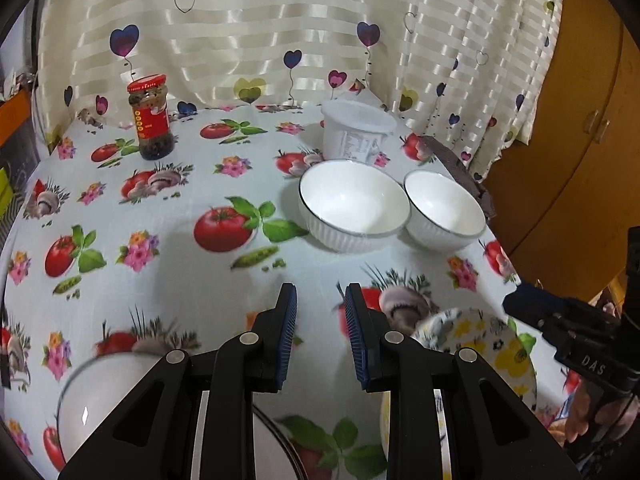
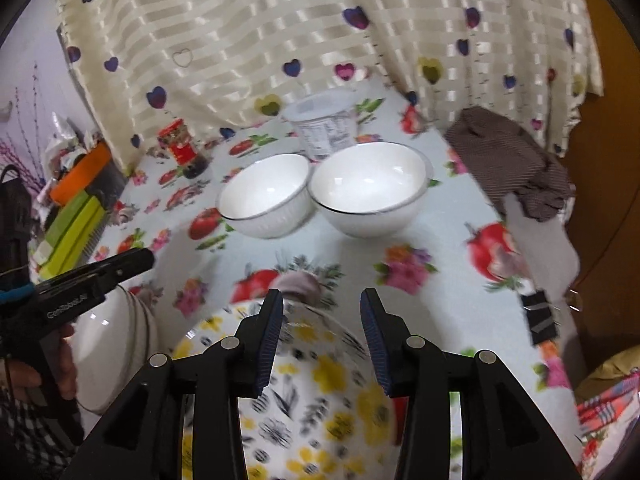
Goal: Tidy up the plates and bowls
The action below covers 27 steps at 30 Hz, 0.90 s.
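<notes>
On the table covered with a tomato-print cloth (image 1: 168, 216), two white bowls stand side by side near the far right part, and their rims touch or almost touch: the larger bowl (image 1: 354, 204) and the smaller bowl (image 1: 444, 210). Behind them stands a white tub (image 1: 356, 132), and further left a jar with a red lid (image 1: 151, 118). The left gripper (image 1: 321, 340) has its fingers spread a little, with nothing between them; under it is only the cloth. Only the left view shows a white plate (image 1: 100, 396) at the bottom left. The right view shows more clearly the flowered plate (image 2: 320, 392) lying below the right gripper (image 2: 322, 340), whose fingers are also apart and hold nothing. Only this view shows fully the brown cloth (image 2: 512, 164) at the table's right edge.
</notes>
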Each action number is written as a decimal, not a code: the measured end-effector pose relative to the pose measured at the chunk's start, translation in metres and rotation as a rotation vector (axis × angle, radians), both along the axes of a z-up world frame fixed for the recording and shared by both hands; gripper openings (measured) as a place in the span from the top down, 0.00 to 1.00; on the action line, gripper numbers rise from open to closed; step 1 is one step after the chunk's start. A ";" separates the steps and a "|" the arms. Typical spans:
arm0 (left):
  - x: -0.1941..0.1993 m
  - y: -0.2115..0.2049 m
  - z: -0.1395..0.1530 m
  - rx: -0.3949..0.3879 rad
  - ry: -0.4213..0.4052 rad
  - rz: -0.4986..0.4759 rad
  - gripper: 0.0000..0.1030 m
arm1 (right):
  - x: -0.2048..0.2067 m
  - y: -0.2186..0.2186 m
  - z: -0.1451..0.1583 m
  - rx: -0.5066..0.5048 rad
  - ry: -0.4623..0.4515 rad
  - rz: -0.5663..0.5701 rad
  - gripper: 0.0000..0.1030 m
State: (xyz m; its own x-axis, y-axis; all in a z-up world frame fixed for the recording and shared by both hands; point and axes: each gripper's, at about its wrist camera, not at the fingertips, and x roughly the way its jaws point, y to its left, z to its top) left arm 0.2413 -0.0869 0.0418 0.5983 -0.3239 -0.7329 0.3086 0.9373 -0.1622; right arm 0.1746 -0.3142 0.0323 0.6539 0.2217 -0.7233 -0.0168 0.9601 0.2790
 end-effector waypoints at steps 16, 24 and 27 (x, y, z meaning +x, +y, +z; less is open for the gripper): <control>0.093 -0.011 -0.003 0.019 0.071 -0.056 0.75 | 0.087 0.029 -0.003 0.045 0.069 0.021 0.61; 0.127 -0.027 -0.019 0.045 0.091 -0.091 0.75 | 0.114 0.034 -0.015 0.068 0.113 0.005 0.61; 0.138 -0.032 -0.025 0.054 0.106 -0.098 0.75 | 0.126 0.035 -0.023 0.086 0.144 -0.026 0.61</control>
